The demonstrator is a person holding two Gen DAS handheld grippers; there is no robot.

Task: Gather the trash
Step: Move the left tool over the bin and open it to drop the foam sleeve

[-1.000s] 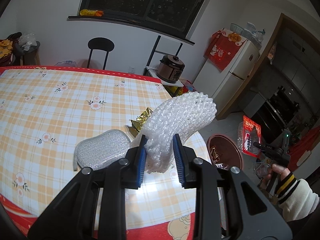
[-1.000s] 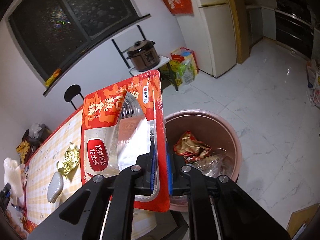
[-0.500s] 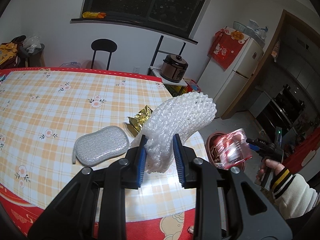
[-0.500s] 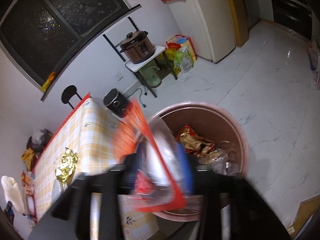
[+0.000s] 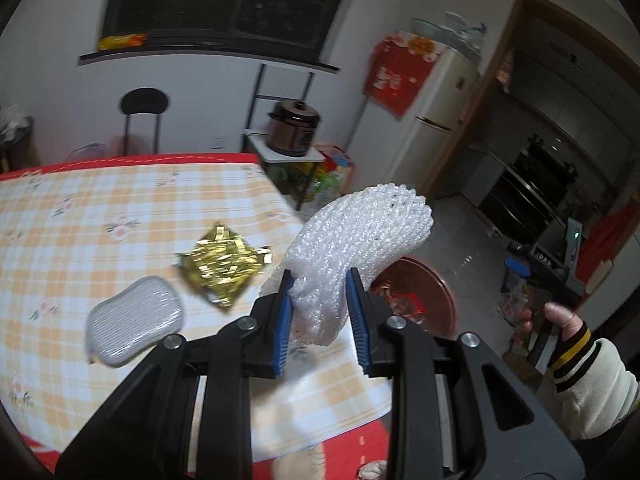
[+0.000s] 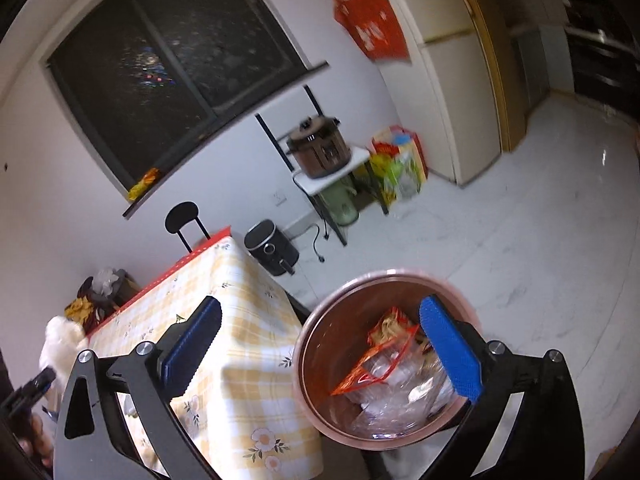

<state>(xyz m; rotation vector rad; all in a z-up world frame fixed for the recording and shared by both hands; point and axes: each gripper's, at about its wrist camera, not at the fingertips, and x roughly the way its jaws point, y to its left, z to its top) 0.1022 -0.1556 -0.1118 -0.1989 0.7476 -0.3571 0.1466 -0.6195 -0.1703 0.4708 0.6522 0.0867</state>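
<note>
White foam net sleeve (image 5: 352,248), bubbly mesh texture, curved like a banana, clamped at its lower end in left gripper (image 5: 320,312) between blue pads, upper end arching right over tabletop edge toward trash bin (image 5: 436,292). Right gripper (image 6: 320,344) spread wide, holding nothing, hanging above the trash bin (image 6: 312,360) (round, reddish-brown, on the floor just beside the tabletop corner). Inside bin: red-and-clear snack wrapper (image 6: 376,364) lying on crumpled clear plastic and other packaging. Crumpled gold foil wrapper (image 5: 222,268) lying on tabletop (image 5: 100,208), silver-grey scrub pad (image 5: 134,320) near it to the left, apart. Yellow-and-white checked cloth with small flowers, red border. Beyond: dark window with yellow packet on sill, black round-backed chair (image 5: 145,108) against white wall, brown rice cooker (image 5: 294,128) on small white shelf rack, cream fridge (image 5: 436,120) draped with red cloth, black air fryer (image 6: 270,246) on pale tiled floor, coloured bags beside rack. Right hand (image 5: 560,320) in striped cuff visible at far right of left view (slightly blurred).
</note>
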